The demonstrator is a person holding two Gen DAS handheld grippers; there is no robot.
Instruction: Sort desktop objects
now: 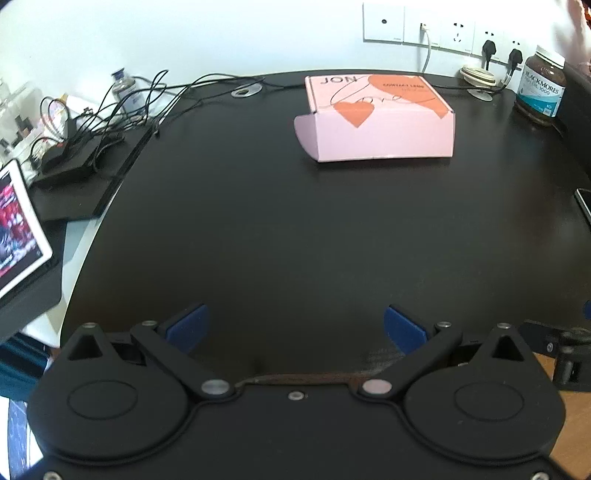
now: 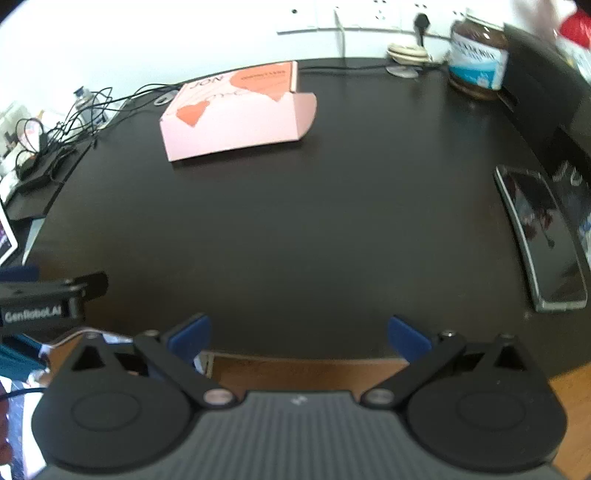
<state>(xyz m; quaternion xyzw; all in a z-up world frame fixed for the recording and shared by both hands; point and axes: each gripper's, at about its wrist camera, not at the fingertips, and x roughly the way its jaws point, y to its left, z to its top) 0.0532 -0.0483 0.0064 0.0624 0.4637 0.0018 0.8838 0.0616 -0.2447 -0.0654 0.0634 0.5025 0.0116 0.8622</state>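
A pink cardboard box (image 1: 376,122) with orange hearts lies on the far part of the black desk (image 1: 277,221); it also shows in the right wrist view (image 2: 236,118). A brown supplement jar (image 1: 541,88) stands at the far right, also in the right wrist view (image 2: 476,59). A black phone (image 2: 539,236) lies flat at the right edge. My left gripper (image 1: 295,325) is open and empty over the near desk edge. My right gripper (image 2: 299,334) is open and empty at the near edge, well short of the box.
A tangle of black cables and a black device (image 1: 85,140) sit at the far left beside a small bottle (image 1: 123,90). A lit tablet (image 1: 18,229) stands at the left. Wall sockets (image 1: 443,29) with plugs line the back wall. The left gripper's side (image 2: 44,299) shows in the right wrist view.
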